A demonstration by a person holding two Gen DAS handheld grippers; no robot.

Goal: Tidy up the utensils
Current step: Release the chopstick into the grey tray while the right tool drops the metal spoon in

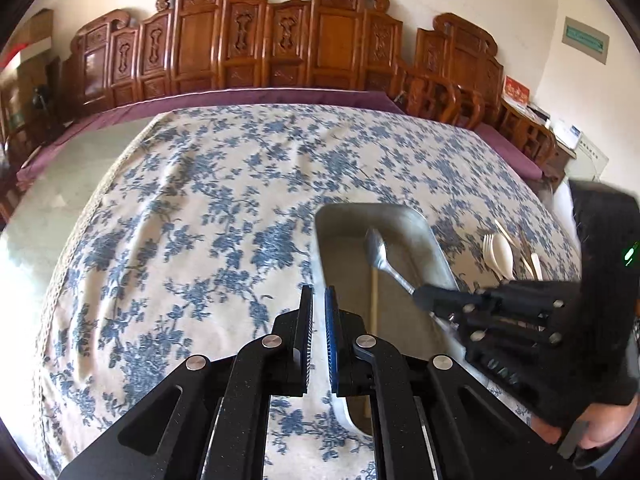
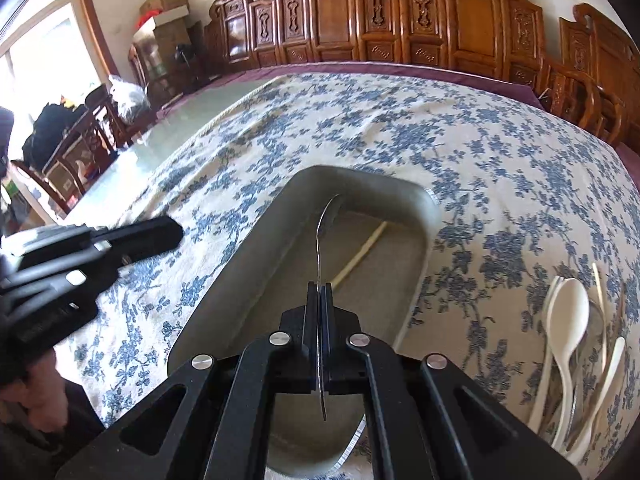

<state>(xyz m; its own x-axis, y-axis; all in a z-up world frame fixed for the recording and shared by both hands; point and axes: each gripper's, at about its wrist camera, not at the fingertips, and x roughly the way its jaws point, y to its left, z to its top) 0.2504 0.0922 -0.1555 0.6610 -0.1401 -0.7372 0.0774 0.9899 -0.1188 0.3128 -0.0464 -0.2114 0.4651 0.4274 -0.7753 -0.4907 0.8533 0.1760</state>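
Observation:
A grey metal tray (image 1: 400, 216) (image 2: 256, 240) lies on the blue-flowered tablecloth. A single pale chopstick (image 1: 375, 300) (image 2: 360, 252) lies in it. My right gripper (image 2: 320, 290) (image 1: 420, 298) is shut on a metal spoon (image 1: 380, 252) (image 2: 320, 248) and holds it over the tray, bowl end forward. My left gripper (image 1: 319, 294) (image 2: 176, 232) is empty, its jaws nearly closed with a narrow gap, just left of the tray's rim. White plastic spoons and forks with chopsticks (image 2: 568, 320) (image 1: 504, 252) lie in a pile to the right of the tray.
Carved wooden chairs (image 1: 280, 40) line the table's far side. A purple cloth (image 1: 240, 98) shows under the flowered one. Bare glass tabletop (image 2: 160, 148) lies to the left. Boxes and bags (image 2: 160, 12) stand in the far left corner.

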